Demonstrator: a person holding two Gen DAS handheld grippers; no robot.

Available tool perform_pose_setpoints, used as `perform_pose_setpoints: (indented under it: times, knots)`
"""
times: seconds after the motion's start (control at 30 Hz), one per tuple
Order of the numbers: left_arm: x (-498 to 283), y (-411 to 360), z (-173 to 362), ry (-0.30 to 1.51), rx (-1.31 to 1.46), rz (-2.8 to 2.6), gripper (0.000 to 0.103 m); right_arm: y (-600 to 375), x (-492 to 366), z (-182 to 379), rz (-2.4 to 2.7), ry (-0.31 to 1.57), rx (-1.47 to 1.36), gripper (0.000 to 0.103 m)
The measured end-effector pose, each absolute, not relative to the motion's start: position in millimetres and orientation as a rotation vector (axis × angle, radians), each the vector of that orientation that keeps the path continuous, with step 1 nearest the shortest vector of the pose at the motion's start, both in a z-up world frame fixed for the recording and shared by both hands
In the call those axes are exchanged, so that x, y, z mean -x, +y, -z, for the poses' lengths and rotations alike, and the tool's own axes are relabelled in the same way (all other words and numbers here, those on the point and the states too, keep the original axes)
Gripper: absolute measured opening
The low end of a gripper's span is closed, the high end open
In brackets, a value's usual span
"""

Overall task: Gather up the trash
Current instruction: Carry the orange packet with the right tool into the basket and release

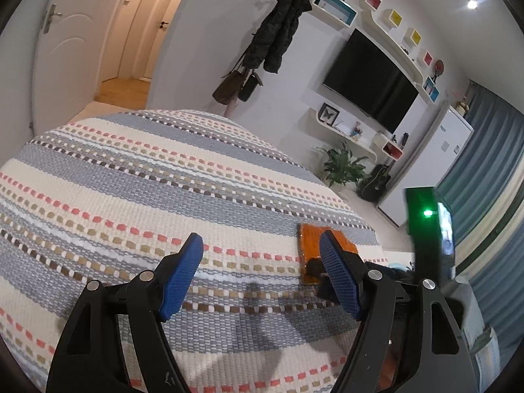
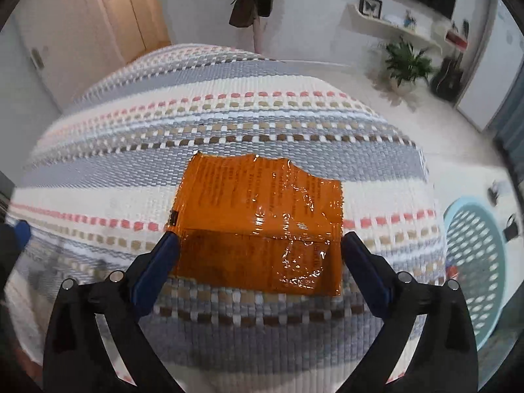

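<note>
Jaws of my right gripper (image 2: 260,255) stand as wide as they go, one pad at each side edge of the orange wrapper (image 2: 262,219), neither pressing; I hold nothing yet. I judge they straddle it for a pinch, though flat film may slip. The wrapper lies crinkled on the striped cover (image 2: 229,124), near its right edge. I have this hand pitched steeply down over it. My left gripper (image 1: 262,271) hovers lower-angled, half open and empty, clear of the work. Beyond the cover's edge sits a teal mesh basket (image 2: 475,262), likely where trash goes.
</note>
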State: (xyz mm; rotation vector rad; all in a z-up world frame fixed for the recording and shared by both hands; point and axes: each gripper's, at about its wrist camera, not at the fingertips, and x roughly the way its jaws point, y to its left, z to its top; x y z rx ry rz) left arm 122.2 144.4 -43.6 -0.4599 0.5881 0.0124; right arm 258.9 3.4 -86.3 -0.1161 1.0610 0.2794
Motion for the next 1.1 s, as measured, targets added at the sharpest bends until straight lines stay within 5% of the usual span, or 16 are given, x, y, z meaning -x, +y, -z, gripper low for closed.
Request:
perform_pose_setpoints:
  times: [0.17, 0.3, 0.43, 1.1]
  knots:
    - [-119.4, 142.9, 42.6, 0.588, 0.465, -0.011, 0.072, 2.0, -264.5, 82.0, -0.29, 1.06, 0.109, 0.079]
    - [-119.1, 140.9, 41.9, 0.588, 0.46, -0.014, 0.072, -2.3, -262.7, 74.5, -0.339, 1.037, 0.088, 0.036]
    - [-121.5, 139.1, 42.1, 0.591, 0.449, -0.02, 0.072, -2.5, -255.0, 70.8, -0.356, 1.001, 0.092, 0.022]
    - [-131.9, 71.8, 15.7, 0.578, 0.274, 0.092, 0.072, -175.2, -221.5, -3.8, -0.146, 0.823, -0.101, 0.018]
